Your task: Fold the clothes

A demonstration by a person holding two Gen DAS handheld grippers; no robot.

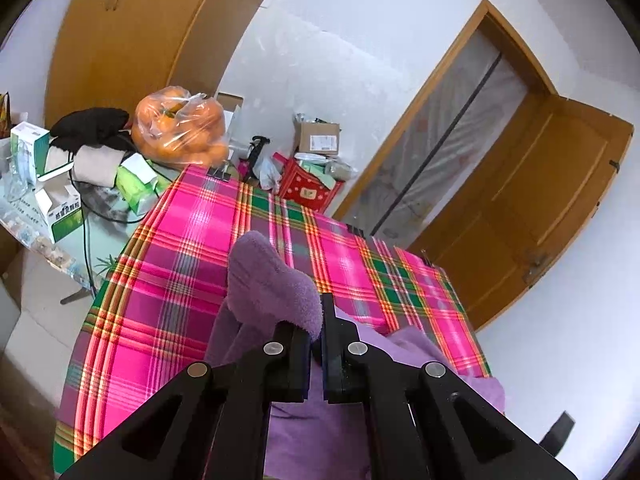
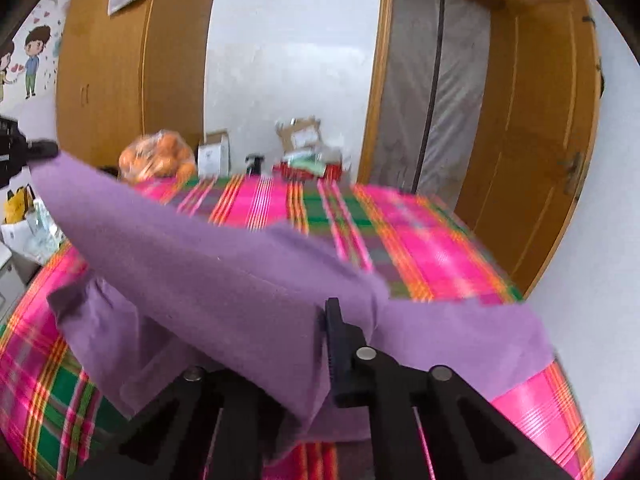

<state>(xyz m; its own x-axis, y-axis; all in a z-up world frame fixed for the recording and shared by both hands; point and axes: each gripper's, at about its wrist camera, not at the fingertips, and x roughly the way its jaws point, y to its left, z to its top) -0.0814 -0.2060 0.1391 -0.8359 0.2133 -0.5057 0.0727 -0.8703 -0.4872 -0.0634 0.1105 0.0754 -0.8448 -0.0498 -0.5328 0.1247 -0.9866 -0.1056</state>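
A purple cloth (image 1: 272, 280) is lifted off the table, which is covered in pink, green and orange plaid (image 1: 172, 272). My left gripper (image 1: 316, 320) is shut on a bunched corner of it; the fabric bulges above the jaws and hangs down below. In the right wrist view the same cloth (image 2: 200, 272) stretches as a raised band from the left gripper (image 2: 38, 151) at the far left edge down to my right gripper (image 2: 316, 320). The right gripper is shut on the cloth's edge. Its right finger (image 2: 338, 332) shows, while fabric hides the left one. The plaid table (image 2: 420, 240) lies beneath.
Behind the table stand a bag of oranges (image 1: 180, 128), a red gift bag (image 1: 308, 190) and a cardboard box (image 1: 316, 140). A cluttered side table with small boxes (image 1: 60, 204) sits at the left. A wooden door (image 1: 540, 208) stands open at the right, a wardrobe (image 2: 104, 60) behind.
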